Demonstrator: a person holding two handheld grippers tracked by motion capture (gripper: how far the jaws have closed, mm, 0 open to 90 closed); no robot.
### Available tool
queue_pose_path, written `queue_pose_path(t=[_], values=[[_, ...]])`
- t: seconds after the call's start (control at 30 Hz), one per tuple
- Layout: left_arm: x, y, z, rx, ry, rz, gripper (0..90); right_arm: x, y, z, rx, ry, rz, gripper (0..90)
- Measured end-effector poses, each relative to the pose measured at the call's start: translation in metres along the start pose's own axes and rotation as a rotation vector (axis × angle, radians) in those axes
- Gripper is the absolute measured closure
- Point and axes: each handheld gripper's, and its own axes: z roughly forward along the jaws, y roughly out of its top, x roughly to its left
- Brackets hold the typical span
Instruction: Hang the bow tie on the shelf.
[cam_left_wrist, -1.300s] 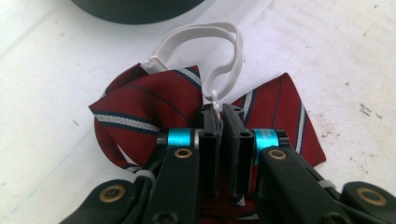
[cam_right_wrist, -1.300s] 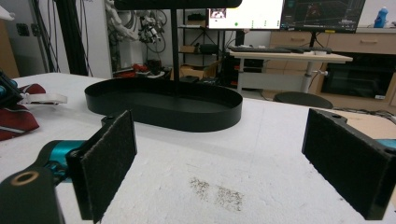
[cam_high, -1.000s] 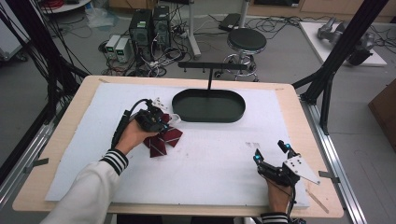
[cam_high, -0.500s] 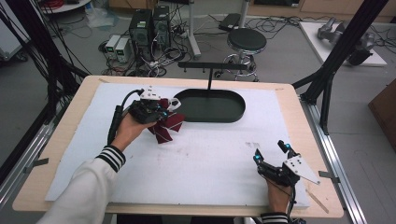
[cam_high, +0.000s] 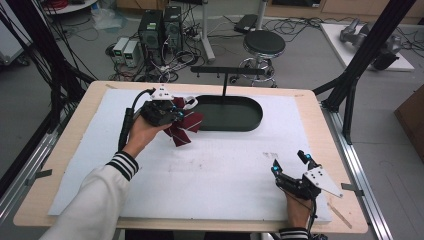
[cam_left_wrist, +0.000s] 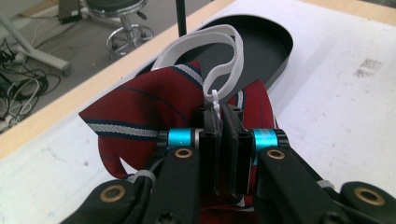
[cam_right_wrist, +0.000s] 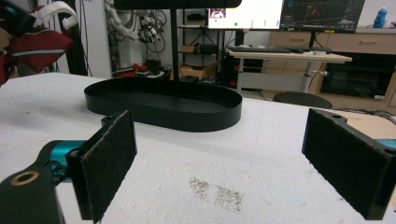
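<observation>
Left gripper (cam_high: 176, 116) clamped tight on a red striped bow tie (cam_high: 184, 127), lifted off the white foam mat (cam_high: 220, 165) just beside the near-left end of the black oval tray (cam_high: 235, 114); white strap (cam_left_wrist: 205, 51) looped above the jaws, lower part of the tie hidden behind them. Right gripper (cam_high: 291, 164) resting well apart at the mat's near right corner, jaws spread wide, holding nothing.
</observation>
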Motion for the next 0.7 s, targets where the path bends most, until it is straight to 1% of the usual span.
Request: queue_pose_path(t=[0.07, 0.17, 0.23, 0.43, 0.53, 0.6, 0.7], values=[[0.0, 0.004, 0.0, -0.028, 0.002, -0.006, 85.1, 0.0, 0.0, 0.0, 0.0, -0.001, 0.0, 9.2], [0.0, 0.009, 0.0, -0.055, 0.011, 0.001, 85.1, 0.0, 0.0, 0.0, 0.001, -0.002, 0.004, 9.2], [-0.001, 0.011, 0.001, -0.056, 0.015, 0.003, 85.1, 0.0, 0.0, 0.0, -0.001, -0.003, 0.001, 9.2], [-0.001, 0.018, 0.004, -0.086, 0.031, 0.009, 85.1, 0.0, 0.0, 0.0, 0.0, -0.004, -0.001, 9.2], [0.002, 0.023, 0.005, -0.105, 0.043, 0.004, 85.1, 0.0, 0.0, 0.0, -0.001, -0.005, -0.005, 9.2], [0.003, 0.026, 0.006, -0.108, 0.041, 0.004, 85.2, 0.0, 0.0, 0.0, 0.003, -0.006, 0.004, 9.2], [0.006, 0.032, 0.007, -0.118, 0.048, 0.003, 85.2, 0.001, 0.0, 0.001, 0.004, -0.006, -0.008, 9.2]])
